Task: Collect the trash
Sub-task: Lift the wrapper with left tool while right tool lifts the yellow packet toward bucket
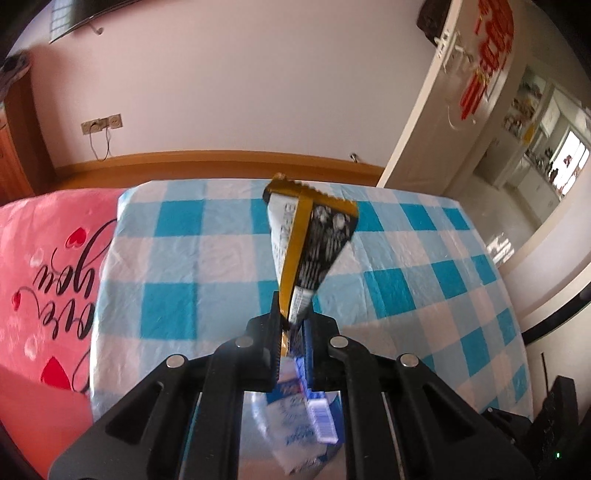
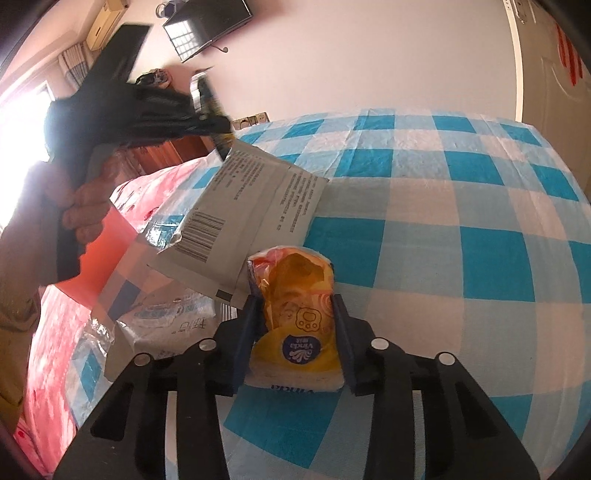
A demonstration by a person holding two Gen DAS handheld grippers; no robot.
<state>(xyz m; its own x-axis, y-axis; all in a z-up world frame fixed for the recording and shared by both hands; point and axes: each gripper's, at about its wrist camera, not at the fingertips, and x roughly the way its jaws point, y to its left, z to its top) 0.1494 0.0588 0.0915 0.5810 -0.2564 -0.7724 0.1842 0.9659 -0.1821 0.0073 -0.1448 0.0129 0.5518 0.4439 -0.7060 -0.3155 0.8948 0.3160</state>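
My left gripper (image 1: pixel 293 314) is shut on a black, white and gold snack wrapper (image 1: pixel 308 240) and holds it up above the blue-and-white checked cover (image 1: pixel 192 266). A clear plastic wrapper with blue print (image 1: pixel 295 417) lies under its jaws. My right gripper (image 2: pixel 295 314) is shut on a yellow Vinda tissue pack (image 2: pixel 295 317) resting on the checked cover (image 2: pixel 461 221). In the right wrist view the left gripper (image 2: pixel 218 125) is up at the left, with a grey-white wrapper with a barcode (image 2: pixel 243 214) hanging from it. A clear wrapper with blue print (image 2: pixel 162 321) lies below it.
A pink pillow with red hearts and black script (image 1: pixel 51 277) lies left of the checked cover. A wooden footboard (image 1: pixel 221 162) and a white wall are behind. An open white door (image 1: pixel 454 92) is at the right. A wall television (image 2: pixel 207 29) hangs above.
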